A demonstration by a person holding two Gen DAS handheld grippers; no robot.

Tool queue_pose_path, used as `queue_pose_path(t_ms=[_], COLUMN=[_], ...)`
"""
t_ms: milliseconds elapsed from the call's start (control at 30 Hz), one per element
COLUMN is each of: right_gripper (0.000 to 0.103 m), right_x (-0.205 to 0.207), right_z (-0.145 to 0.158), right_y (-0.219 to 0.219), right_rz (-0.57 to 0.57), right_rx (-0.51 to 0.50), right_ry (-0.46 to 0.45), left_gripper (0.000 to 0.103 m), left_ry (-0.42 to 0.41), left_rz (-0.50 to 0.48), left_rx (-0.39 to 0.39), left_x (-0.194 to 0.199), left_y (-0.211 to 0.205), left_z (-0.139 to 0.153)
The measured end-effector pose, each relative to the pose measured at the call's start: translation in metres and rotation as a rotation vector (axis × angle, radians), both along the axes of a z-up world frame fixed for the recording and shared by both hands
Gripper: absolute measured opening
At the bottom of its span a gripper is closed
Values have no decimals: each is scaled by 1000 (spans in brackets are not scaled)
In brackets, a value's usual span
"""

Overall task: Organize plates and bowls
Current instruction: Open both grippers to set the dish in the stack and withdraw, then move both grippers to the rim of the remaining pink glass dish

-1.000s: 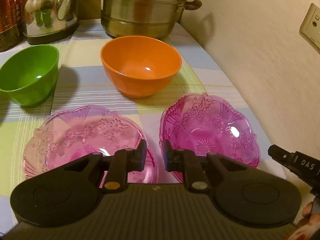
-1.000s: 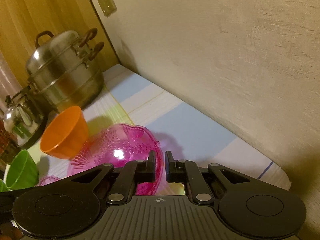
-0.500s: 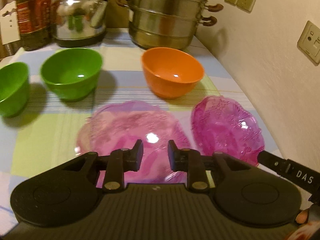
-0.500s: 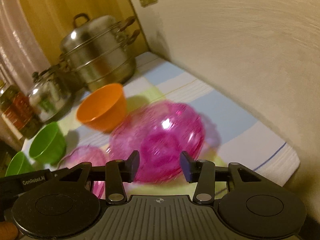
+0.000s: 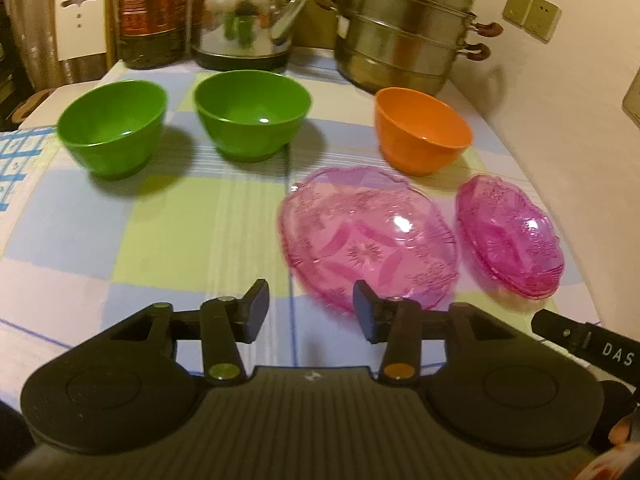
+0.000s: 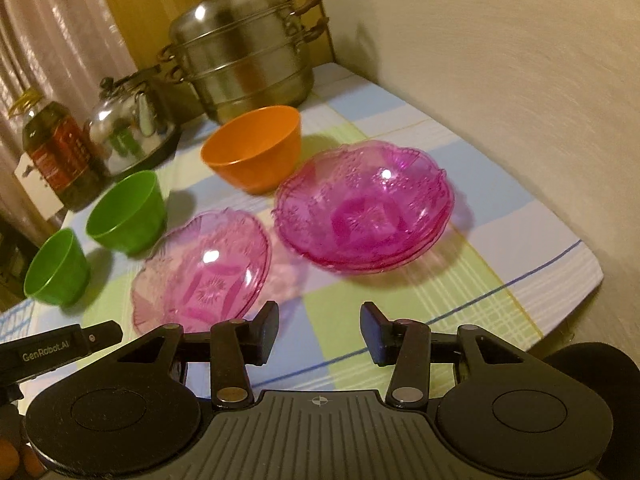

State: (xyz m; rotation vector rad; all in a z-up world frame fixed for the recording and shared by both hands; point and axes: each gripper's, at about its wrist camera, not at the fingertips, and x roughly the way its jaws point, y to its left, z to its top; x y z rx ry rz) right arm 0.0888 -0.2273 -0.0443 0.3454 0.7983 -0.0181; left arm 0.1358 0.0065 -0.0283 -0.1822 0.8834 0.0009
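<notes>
Two pink glass plates lie on the checked tablecloth: a paler one and a deeper pink one nearer the wall, which looks stacked. Behind them stands an orange bowl, and to its left two green bowls. My left gripper hovers just short of the pale plate, its jaws opening with nothing between them. My right gripper stands open and empty in front of both plates.
A steel steamer pot, a kettle and a dark oil bottle line the back of the table. A wall runs along the right side. The table's near right corner is close by.
Both grippers have pulled back from the pink plates and opened from shut. The left view has swung left, so both green bowls now show.
</notes>
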Motion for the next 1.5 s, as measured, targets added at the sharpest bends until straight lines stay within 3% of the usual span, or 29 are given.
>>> queue_pose_path(t_ms=[100, 900, 1500], right_gripper=[45, 45, 45], right_x=[-2, -3, 24], right_z=[3, 5, -12], right_y=[10, 41, 37], right_rz=[23, 84, 62], right_rx=[-12, -54, 39], right_ry=[4, 18, 16], left_gripper=[51, 51, 51], left_ry=[-5, -8, 22], left_rz=[16, 49, 65], left_rx=[0, -46, -79], left_x=[-6, -14, 15], left_y=[7, 26, 32], left_z=[1, 2, -22])
